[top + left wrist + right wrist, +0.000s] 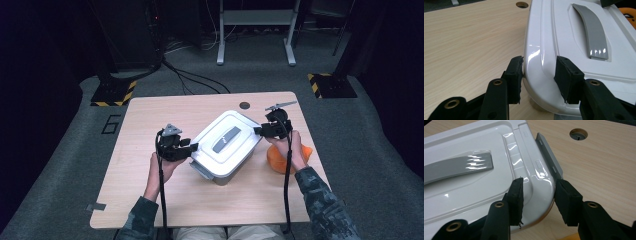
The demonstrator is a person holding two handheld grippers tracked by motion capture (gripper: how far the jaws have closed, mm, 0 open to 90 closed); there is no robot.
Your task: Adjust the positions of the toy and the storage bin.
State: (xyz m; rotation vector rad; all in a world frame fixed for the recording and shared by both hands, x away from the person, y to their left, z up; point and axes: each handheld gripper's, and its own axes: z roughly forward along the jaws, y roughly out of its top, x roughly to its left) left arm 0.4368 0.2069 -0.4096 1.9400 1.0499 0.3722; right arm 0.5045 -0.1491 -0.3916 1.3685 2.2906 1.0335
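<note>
A white plastic box with a white lid [220, 127] and a grey handle [226, 139] lies at an angle in the middle of the wooden table [150, 120]. My left gripper [192, 147] is shut on the lid's near-left corner; in the left gripper view [539, 75] one pad presses the rim from outside and the other rests on the lid [559, 37]. My right gripper [257, 131] is shut on the opposite, far-right corner, its jaws [539, 197] pinching the rounded rim of the lid [474, 187]. A grey latch [549, 155] runs along that edge.
An orange object [277, 157] lies on the table under my right hand, close to the box. A round cable hole [244, 105] sits near the table's far edge. A piece of tape [96, 206] is at the front-left corner. Bare wood lies left of the box.
</note>
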